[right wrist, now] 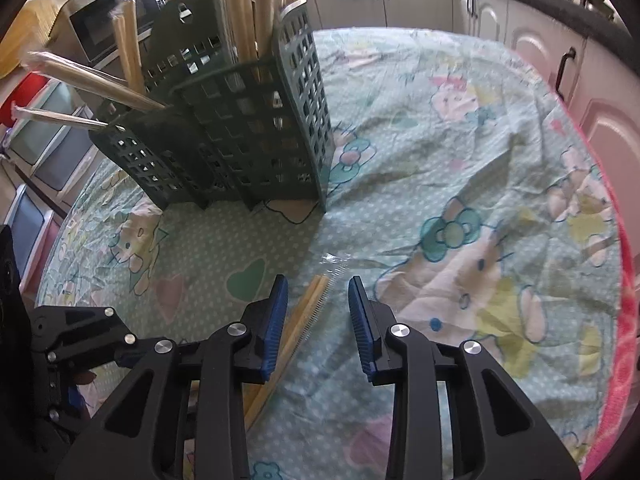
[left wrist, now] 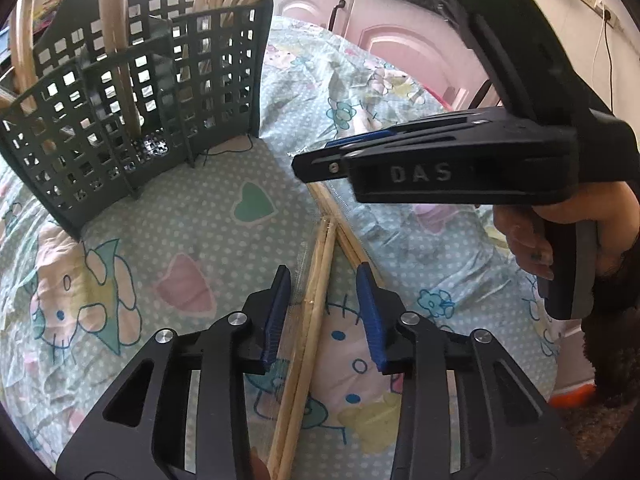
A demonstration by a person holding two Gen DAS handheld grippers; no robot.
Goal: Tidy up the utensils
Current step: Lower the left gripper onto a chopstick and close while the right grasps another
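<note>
Chopsticks (left wrist: 316, 280) in wrapper lie on desk (right wrist: 440, 160) btw released jaws of left gripper (left wrist: 324, 300); right gripper (right wrist: 316, 304) jaws also released, near holder (right wrist: 240, 128).

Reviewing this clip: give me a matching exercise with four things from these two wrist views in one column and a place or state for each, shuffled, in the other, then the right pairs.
Things:
1. left gripper
2. green utensil caddy
3. wrapped chopsticks
4. tablecloth

Places or states:
A. standing upright, already holding several chopsticks
B. lying flat on the cloth in a clear sleeve
C. open, fingers on either side of a chopstick pair
D. cartoon-cat print, spread over the table

Pairs: 1-C, 2-A, 3-B, 4-D
</note>
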